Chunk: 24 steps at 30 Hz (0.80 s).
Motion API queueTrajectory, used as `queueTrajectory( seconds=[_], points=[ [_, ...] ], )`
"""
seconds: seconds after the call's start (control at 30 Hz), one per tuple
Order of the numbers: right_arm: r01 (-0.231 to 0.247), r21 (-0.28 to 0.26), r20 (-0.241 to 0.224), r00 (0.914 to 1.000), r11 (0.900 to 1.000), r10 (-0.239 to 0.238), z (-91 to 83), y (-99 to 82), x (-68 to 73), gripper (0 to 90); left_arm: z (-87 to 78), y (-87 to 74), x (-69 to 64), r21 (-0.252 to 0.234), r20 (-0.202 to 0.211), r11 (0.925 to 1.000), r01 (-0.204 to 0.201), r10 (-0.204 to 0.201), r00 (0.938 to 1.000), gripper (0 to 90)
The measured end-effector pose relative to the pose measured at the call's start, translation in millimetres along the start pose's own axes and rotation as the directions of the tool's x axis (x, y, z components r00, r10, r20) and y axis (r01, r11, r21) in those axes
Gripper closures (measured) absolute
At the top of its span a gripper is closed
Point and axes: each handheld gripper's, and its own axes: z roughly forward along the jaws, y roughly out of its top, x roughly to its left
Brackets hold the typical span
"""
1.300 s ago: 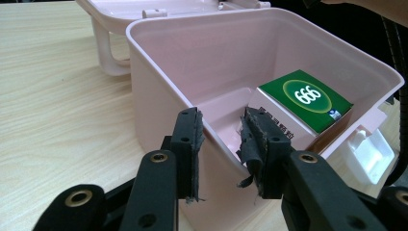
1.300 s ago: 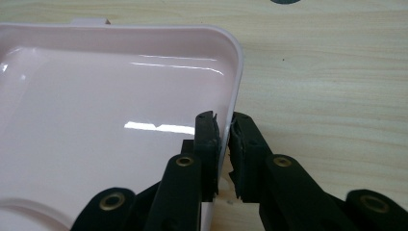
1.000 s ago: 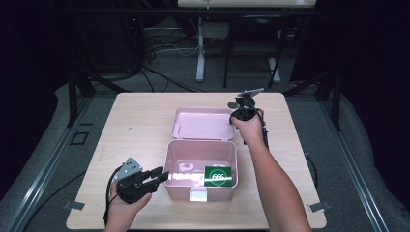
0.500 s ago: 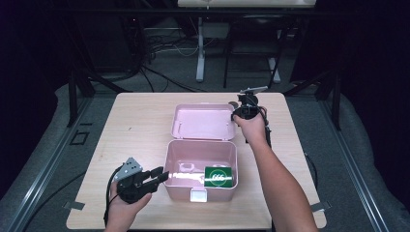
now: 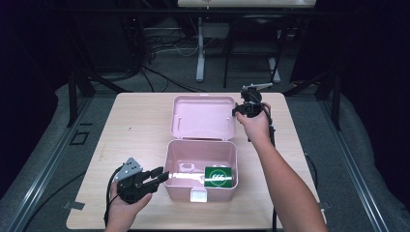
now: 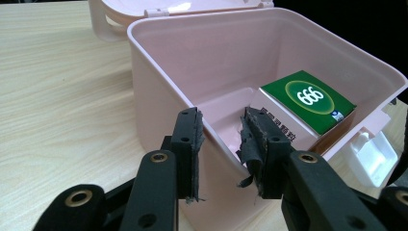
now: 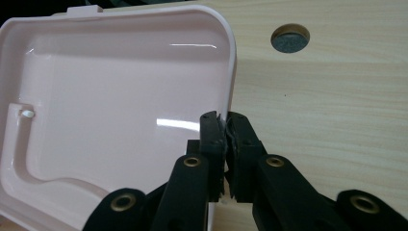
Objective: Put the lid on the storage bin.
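A pink box (image 5: 200,143) stands open on the table, its lid (image 5: 203,116) hinged back behind it. A green packet (image 5: 218,176) marked 666 lies inside at the right. My left gripper (image 5: 162,175) straddles the box's left wall, one jaw outside and one inside, pads against it. In the left gripper view the wall (image 6: 159,86) runs between the gripper's (image 6: 221,139) pads, with the green packet (image 6: 312,98) beyond. My right gripper (image 5: 237,111) is at the lid's right edge. In the right gripper view its (image 7: 225,125) jaws have just been closing and pinch the lid's rim (image 7: 233,72).
A white latch (image 5: 198,195) sticks out of the box's front wall, seen also as the latch (image 6: 373,151) in the left gripper view. The wooden table (image 5: 140,125) has a round cable hole (image 7: 290,37) beyond the lid. Dark floor, cables and stands lie behind the table.
The right hand has risen a little at the lid's right edge with its jaws pinching tighter. The left gripper and the box have stayed put.
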Motion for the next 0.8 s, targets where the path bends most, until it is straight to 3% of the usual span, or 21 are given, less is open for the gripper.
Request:
queueTrajectory(
  seconds=[0.4, 0.8],
  points=[
    [0.052, -0.068, -0.021, 0.9983, 0.9963, -0.054, -20.3, -1.5, 8.6, 87.4, -0.3, -0.1, -0.4, 0.001, 0.001, 1.0, 0.006, -0.006, 1.0, 66.9],
    [0.129, -0.169, -0.013, 0.991, 0.9772, -0.133, -40.5, -13.2, 17.8, 87.8, -0.3, 0.0, -0.2, 0.002, -0.001, 1.0, 0.003, -0.003, 1.0, 66.6]
  ],
)
